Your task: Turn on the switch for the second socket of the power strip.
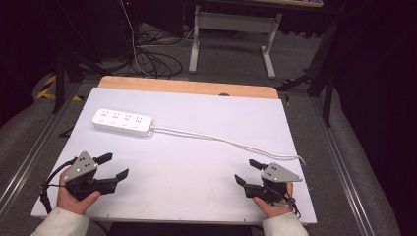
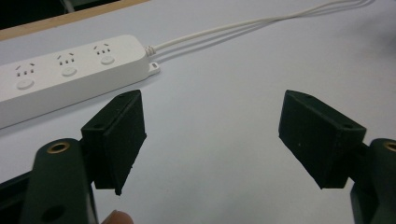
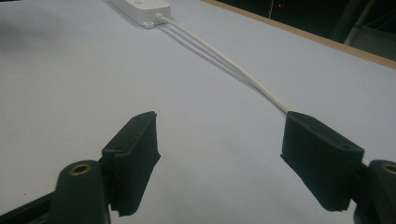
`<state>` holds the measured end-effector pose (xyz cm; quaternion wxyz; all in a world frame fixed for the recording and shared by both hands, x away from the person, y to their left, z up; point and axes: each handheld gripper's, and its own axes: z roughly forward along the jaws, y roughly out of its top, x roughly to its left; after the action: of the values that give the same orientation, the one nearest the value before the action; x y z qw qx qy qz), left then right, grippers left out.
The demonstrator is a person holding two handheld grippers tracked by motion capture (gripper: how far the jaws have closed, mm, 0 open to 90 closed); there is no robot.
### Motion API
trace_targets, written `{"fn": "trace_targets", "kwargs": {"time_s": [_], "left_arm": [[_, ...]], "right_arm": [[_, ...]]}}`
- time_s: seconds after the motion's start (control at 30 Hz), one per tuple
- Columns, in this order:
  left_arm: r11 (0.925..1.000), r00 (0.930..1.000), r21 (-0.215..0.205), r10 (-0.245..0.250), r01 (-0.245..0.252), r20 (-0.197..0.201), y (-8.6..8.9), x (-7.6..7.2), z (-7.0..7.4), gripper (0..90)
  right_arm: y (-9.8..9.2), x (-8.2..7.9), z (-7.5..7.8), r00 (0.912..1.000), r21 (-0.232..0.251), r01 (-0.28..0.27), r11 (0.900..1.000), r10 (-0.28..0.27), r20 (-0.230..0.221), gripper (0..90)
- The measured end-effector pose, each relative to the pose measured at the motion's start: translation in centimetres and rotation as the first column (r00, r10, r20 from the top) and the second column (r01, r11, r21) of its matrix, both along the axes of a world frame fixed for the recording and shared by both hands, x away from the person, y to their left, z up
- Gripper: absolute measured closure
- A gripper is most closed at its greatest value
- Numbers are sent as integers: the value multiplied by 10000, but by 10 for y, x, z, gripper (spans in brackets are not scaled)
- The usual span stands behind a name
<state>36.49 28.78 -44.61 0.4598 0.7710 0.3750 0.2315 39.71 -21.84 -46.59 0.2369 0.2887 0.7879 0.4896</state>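
White and nearly bare, the counter [image 1: 196, 162] carried one thing of note: a white power strip [image 1: 122, 122] lying flat at the far left, its sockets facing up. Its white cable [image 1: 221, 139] ran from the strip's right end across the counter toward the near right edge, where it curved off.

Nothing of the work looked done yet. The strip lay untouched, with no plug in any socket that could be seen, and both claws hung back at the near edge, well apart from it. The left claw [image 1: 114, 166] sat near the left corner, held in a hand [image 1: 74, 196], with its jaws spread wide and nothing between them; in the left gripper view the power strip [image 2: 65, 70] lay just ahead and to the left of those open jaws. The right claw [image 1: 247, 171] sat near the right corner in the other hand [image 1: 273, 201], jaws likewise apart and empty. In the right gripper view the cable [image 3: 224, 60] ran past close to one jaw, though I could not tell whether it touched it. By my judgement the whole job remained: reaching in and taking hold of the strip or its lead.

Little stood in the way on the counter itself. Beyond its wooden far edge were a tangle of dark cords [image 1: 152, 59] on the floor and the white legs of another table [image 1: 231, 34], all well clear of the hands.
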Motion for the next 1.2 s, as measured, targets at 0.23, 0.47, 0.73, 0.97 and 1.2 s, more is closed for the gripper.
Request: {"fn": "trace_targets", "kwargs": {"time_s": [0.23,0.47,0.73,0.97,1.2], "left_arm": [[9996,10000,259,-74,74,18,-1,6,8,262],[9998,9997,187,-93,98,-240,0,16,23,283],[9985,9990,541,-1,25,-442,-2,30,38,290],[9964,9989,839,123,-84,-459,-1,40,51,288],[9963,9974,813,335,-282,-643,-1,53,56,303]], "right_arm": [[-1,-4,-1,10000,-32,66,10000,-66,-4,274],[-4,-6,-2,9998,-34,183,9998,-184,-117,274],[-2,-6,-4,9996,-131,190,9997,-193,-203,272],[-2,-6,-4,9995,-118,254,9996,-256,-204,263],[-2,-6,-4,9994,-135,256,9996,-258,-213,262]]}}
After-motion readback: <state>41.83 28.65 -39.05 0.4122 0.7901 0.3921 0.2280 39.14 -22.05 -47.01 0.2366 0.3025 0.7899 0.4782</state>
